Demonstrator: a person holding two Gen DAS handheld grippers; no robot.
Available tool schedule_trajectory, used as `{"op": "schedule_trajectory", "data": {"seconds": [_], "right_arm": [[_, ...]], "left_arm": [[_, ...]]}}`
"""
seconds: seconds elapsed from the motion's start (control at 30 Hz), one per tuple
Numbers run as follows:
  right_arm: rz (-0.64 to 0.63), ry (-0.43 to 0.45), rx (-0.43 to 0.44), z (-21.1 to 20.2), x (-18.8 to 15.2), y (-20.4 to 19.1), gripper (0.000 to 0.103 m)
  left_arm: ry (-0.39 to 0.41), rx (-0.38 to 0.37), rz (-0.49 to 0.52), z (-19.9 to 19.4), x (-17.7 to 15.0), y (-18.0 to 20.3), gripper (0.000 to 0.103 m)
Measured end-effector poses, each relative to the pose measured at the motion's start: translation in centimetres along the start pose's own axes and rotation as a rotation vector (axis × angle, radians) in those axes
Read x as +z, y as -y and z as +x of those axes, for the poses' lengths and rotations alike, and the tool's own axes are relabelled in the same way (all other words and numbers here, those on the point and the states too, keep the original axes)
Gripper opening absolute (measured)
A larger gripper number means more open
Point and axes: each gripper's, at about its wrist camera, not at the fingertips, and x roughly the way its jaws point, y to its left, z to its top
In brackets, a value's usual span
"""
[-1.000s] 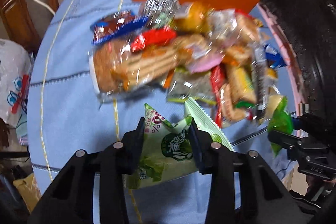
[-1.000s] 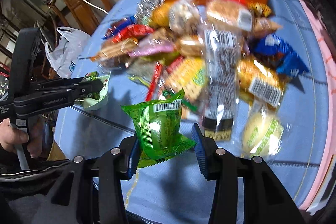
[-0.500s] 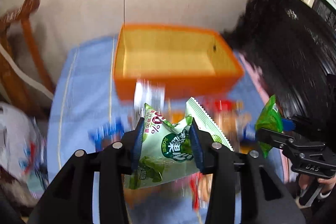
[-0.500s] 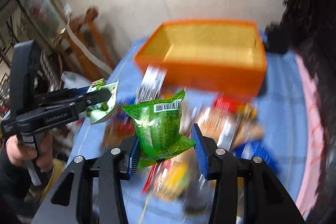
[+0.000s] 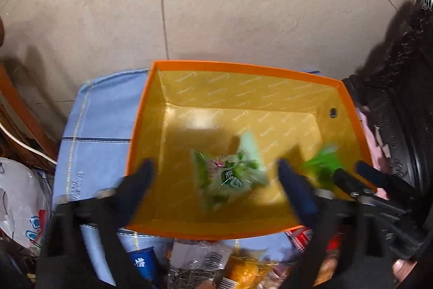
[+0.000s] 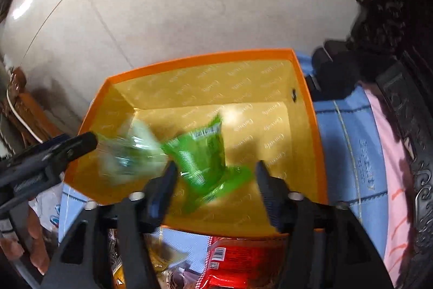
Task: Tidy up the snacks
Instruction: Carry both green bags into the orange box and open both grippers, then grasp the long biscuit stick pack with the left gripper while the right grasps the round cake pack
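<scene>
Orange box point(image 5: 140, 132): the largest thing, a stiff open carton with a gold lining, standing on the blue-covered surface point(image 5: 102, 121). It looks rigid enough to take dropped packets without tipping.
Snack pile point(image 5: 200, 264): on the near side of the box, just beside its front wall; mixed small wrappers, light and slippery.
Pale green packet point(image 5: 230, 175): blurred, inside the box near its middle, free of both pads. Soft puffed foil, very light; best held by a flat sealed edge.
Bright green packet point(image 6: 203, 153): also inside the box, to the right of the pale one, loose and crinkly.
Left tool point(image 5: 216, 183): jaws opening wide, nothing pressed between them.
Right tool point(image 6: 213, 183): jaws opening, the packet is between them but released.
</scene>
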Motion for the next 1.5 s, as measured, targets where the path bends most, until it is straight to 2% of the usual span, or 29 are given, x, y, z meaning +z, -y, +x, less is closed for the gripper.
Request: {"op": "schedule_trajectory", "data": {"seconds": [0.03,0.17,0.23,0.33,0.47,0.6,0.7,0.87,1.0,1.13,1.17,1.23,1.27,1.33,1.43,1.5], "right_arm": [[0.019,0.018,0.004,-0.5,-0.3,0.5,0.081],[0.069,0.055,0.046,-3.4,-2.4,1.8,0.09],[0.07,0.058,0.047,-4.9,-4.5,2.1,0.098],[0.024,0.03,0.007,-6.6,-8.4,1.9,0.099],[0.026,-0.028,-0.038,-8.2,-13.6,2.1,0.099],[0.092,-0.102,0.001,-9.1,-18.1,2.6,0.099],[0.112,-0.148,0.008,-9.5,-20.4,2.4,0.099],[0.075,-0.162,0.0,-10.8,-22.7,2.0,0.099],[0.116,-0.159,0.0,-12.3,-23.7,3.2,0.099],[0.126,-0.141,-0.008,-13.6,-24.4,3.9,0.099],[0.125,-0.135,-0.011,-14.0,-24.6,4.1,0.099],[0.122,-0.128,-0.013,-14.4,-24.8,4.3,0.099],[0.118,-0.127,-0.013,-14.6,-24.9,4.4,0.099],[0.121,-0.13,-0.009,-15.0,-25.3,4.8,0.099],[0.124,-0.147,-0.042,-15.0,-25.7,5.6,0.099],[0.093,-0.175,-0.091,-14.5,-26.2,5.8,0.099]], "left_arm": [[0.014,0.007,0.0,-0.2,-0.5,-0.2,0.096],[0.002,-0.001,0.028,-1.6,-2.6,-1.2,0.096],[0.017,0.005,0.057,-2.9,-4.7,-2.0,0.097],[0.014,0.038,0.114,-4.8,-8.7,-3.3,0.098],[-0.049,0.122,0.158,-6.1,-15.1,-5.6,0.098],[-0.154,0.132,0.129,-6.8,-20.9,-7.7,0.098],[-0.183,0.126,0.121,-7.3,-24.0,-8.0,0.098],[-0.164,0.139,0.222,-8.1,-27.0,-6.3,0.098],[-0.097,0.14,0.383,-8.4,-28.0,-3.9,0.098],[-0.135,0.145,0.487,-6.0,-28.1,-2.3,0.097],[-0.156,0.147,0.499,-5.3,-28.1,-2.1,0.093],[-0.203,0.108,0.472,-3.9,-27.5,-2.0,0.045],[-0.213,0.111,0.446,-3.6,-27.3,-2.4,0.037],[-0.222,0.082,0.38,-3.7,-26.7,-3.3,0.026],[-0.247,-0.062,0.231,-4.9,-26.2,-5.2,0.022],[-0.231,-0.121,0.171,-6.1,-26.3,-6.2,0.022]]}}
